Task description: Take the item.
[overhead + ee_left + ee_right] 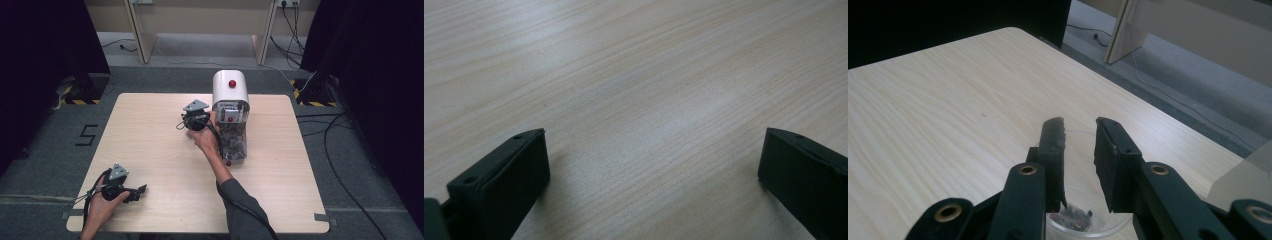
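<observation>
Beside the dispenser (230, 107), the right gripper (1080, 131) hangs over a clear cup (1083, 220), jaws narrowly parted, apparently releasing it; lifting away looks next. The left gripper (651, 165) rests wide open.

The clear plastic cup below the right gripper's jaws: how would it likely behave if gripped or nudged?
The clear plastic cup looks thin-walled, so it would probably flex or buckle under a firm squeeze. It holds just a little dark material at the bottom, so it is likely light and may slide or tip on the smooth wooden table if the right gripper nudges its rim.
</observation>
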Demonstrator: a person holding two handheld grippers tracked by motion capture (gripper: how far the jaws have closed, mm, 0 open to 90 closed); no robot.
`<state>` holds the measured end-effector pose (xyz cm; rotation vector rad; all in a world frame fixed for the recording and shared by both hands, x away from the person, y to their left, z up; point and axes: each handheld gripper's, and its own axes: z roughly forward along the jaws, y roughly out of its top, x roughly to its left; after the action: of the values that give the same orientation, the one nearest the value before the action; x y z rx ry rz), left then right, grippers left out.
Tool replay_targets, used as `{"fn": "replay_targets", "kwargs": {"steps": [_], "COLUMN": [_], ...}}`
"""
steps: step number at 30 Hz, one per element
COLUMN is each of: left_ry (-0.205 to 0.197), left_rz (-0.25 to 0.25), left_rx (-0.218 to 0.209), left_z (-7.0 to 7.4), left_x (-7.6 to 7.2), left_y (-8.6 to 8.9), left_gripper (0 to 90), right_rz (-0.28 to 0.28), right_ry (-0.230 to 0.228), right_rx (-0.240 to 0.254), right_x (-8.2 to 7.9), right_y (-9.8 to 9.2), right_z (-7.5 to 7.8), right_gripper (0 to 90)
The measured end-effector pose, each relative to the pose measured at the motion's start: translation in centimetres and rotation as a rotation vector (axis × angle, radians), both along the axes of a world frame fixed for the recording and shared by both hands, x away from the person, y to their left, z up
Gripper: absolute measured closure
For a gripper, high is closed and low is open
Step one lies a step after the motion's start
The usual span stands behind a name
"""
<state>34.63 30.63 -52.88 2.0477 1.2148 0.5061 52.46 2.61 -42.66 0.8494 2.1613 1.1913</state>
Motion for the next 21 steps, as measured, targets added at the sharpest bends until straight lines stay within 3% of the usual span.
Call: {"fn": "replay_targets", "kwargs": {"steps": [21], "left_ry": [-0.002], "left_rz": [0.002], "left_rx": [-0.001], "left_z": [0.0], "left_x": [0.0], "left_y": [0.0], "left_gripper": [0.0], "right_rz": [0.088], "right_ry": [0.013], "right_rx": [0.024], "right_x": [-2.8], "right_y": [-1.1], "right_z": [0.4], "right_gripper": [60.5]}}
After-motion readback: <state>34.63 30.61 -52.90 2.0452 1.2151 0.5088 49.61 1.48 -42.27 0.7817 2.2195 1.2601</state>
